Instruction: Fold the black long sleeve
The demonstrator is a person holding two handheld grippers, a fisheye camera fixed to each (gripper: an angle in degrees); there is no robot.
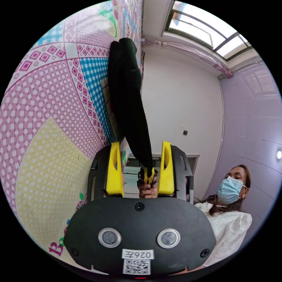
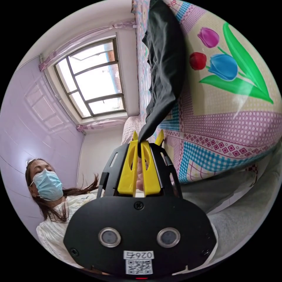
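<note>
The black long sleeve (image 1: pixel 129 97) hangs as a narrow bunched strip against the patterned bed cover (image 1: pixel 53 117). In the left gripper view my left gripper (image 1: pixel 140 144) is open, its yellow jaws wide apart with the strip running between them. Just beyond it, the right gripper (image 1: pixel 149 176), held by a hand, pinches the strip's end. In the right gripper view my right gripper (image 2: pixel 139 141) is shut on the tip of the black long sleeve (image 2: pixel 164 58), which stretches away over the tulip-printed bed cover (image 2: pixel 235 111). Two yellow jaw tips of the left gripper (image 2: pixel 147 134) stand apart right behind it.
A person (image 1: pixel 226 211) in a face mask and white top stands close behind the grippers, and this person (image 2: pixel 50 188) appears in the right gripper view too. A window (image 2: pixel 94 85) with lilac curtains, white and lilac walls, and grey cloth (image 2: pixel 235 211) at the bed's edge surround us.
</note>
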